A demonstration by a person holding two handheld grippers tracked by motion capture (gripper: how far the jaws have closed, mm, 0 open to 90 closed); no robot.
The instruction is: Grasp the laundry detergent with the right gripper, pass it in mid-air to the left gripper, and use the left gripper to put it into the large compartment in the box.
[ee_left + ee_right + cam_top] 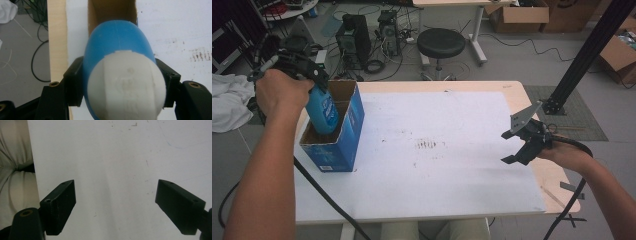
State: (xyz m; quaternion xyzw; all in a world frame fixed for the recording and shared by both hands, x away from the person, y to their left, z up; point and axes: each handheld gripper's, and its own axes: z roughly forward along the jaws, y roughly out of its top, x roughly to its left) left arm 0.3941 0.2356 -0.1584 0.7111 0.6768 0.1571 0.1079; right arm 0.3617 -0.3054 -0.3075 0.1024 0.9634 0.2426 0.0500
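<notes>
The left gripper (314,80) grasps the blue bottle (323,112) near its white cap (126,86), long axis pointing down into the open blue box (343,142) at the tabletop's left edge, while the right gripper (518,145) hovers spread wide near the right edge

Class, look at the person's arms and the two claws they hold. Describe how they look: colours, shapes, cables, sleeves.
Both forearms are bare, no sleeves showing. The left claw and right claw are black, each with two blocky jaws holding small brass-coloured screw inserts. A grey three-cornered plate tops the right one. A black cable trails from each.
</notes>
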